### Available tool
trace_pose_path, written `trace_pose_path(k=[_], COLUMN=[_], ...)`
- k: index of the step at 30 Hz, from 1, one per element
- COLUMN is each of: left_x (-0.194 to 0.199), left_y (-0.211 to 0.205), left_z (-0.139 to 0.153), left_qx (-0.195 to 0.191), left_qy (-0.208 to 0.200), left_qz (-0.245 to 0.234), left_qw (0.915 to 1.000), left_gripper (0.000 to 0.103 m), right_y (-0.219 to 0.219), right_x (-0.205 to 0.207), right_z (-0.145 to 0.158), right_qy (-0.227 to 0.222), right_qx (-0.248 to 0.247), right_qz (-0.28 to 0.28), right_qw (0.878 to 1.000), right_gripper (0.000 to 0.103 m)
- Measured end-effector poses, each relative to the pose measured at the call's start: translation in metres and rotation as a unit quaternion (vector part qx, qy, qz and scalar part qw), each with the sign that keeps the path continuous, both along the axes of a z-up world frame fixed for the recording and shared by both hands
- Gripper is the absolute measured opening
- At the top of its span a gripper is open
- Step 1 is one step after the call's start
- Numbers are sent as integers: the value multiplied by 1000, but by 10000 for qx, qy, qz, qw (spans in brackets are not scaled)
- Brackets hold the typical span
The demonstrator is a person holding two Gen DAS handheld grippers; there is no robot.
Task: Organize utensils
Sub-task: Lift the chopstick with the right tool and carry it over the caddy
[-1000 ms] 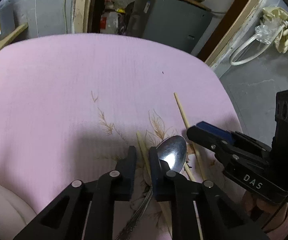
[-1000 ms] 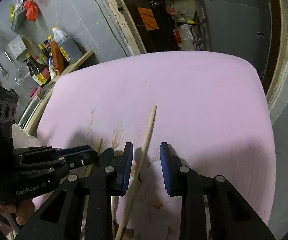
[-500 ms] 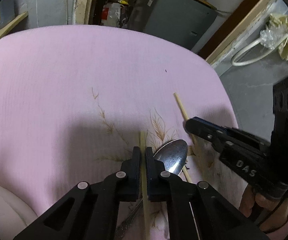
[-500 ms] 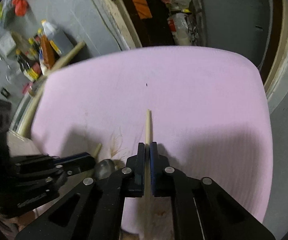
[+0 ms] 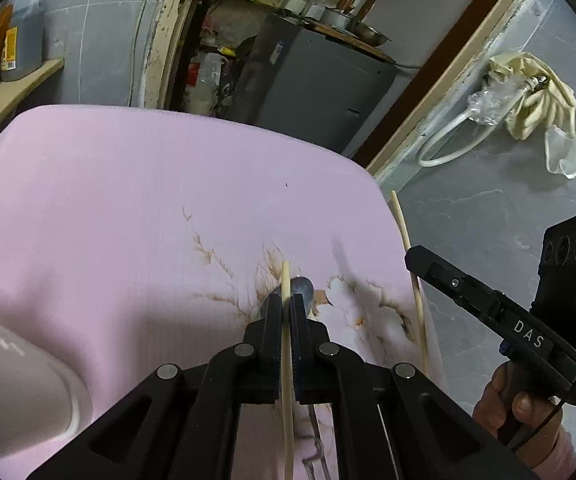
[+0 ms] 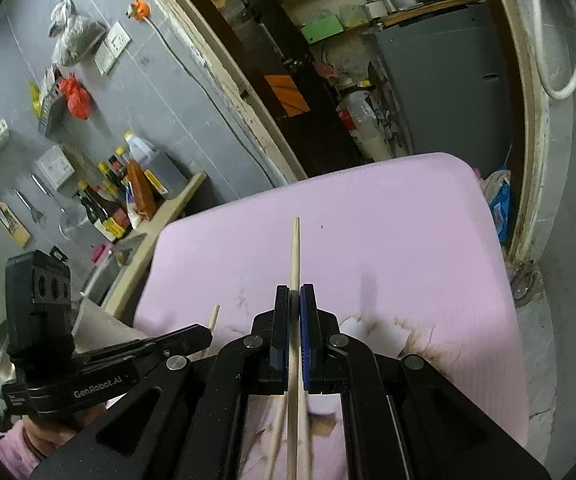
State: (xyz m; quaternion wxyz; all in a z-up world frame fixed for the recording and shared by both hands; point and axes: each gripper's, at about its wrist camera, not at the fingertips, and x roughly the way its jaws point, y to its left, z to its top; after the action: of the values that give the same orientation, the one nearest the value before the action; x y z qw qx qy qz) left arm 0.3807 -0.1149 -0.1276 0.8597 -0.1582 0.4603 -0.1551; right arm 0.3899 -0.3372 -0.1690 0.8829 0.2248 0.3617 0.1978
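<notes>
While each of your grippers holds one chopstick off the pink bench (image 5: 128, 200), nothing has yet been sorted into a final place, so the task reads as early: two sticks lifted, the spoon (image 5: 303, 286) untouched on the floral print.

Left: the left gripper (image 5: 287, 304) has its fingers (image 5: 274, 320) closed to a slit on the left chopstick (image 5: 286, 360), which runs straight down the gap and pokes out just past the tips. The spoon bowl shows directly beyond those tips, on the cloth; whether the stick touches it cannot be told. A white rounded vessel (image 5: 16, 368) sits at the far left edge; it may be the holder.

Right: the right gripper (image 6: 295, 300) is likewise clamped, fingers (image 6: 282, 320) nearly together, on the right chopstick (image 6: 295, 252), whose tip reaches well forward over the bench. From the left wrist view this stick appears raised beside the bench's right edge.

Remaining, by judgement: pair the sticks, place them, then collect the spoon.
</notes>
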Motion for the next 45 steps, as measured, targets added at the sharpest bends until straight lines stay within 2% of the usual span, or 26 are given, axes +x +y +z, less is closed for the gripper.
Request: trace_pose_path(k=[11, 22, 27, 33, 41, 45], left_x=[-36, -63, -72, -82, -73, -65], left_y=[37, 93, 133, 186, 252, 268], left_z=[49, 98, 126, 150, 142, 136], left_qx=[-356, -551, -711, -591, -463, -401], left_qy=[-960, -1665, -1957, -2383, -2762, -2971], left_qz=[261, 600, 884, 1314, 1824, 1975], left_qw=[9944, 9827, 9741, 9604, 9425, 9333], left_gripper=[4, 4, 4, 4, 4, 4], right_y=[18, 77, 109, 153, 205, 221], right_x=[-48, -64, -67, -67, -63, -61], right_z=[49, 99, 120, 140, 142, 137], right_qy=[-956, -1596, -1912, -2433, -2934, -3107], right_qx=[696, 823, 958, 1046, 928, 856], right_qz=[-434, -484, -491, -583, -733, -770], right_qw=[9920, 9826, 9756, 9625, 9487, 9435], right_gripper=[5, 5, 5, 5, 5, 5])
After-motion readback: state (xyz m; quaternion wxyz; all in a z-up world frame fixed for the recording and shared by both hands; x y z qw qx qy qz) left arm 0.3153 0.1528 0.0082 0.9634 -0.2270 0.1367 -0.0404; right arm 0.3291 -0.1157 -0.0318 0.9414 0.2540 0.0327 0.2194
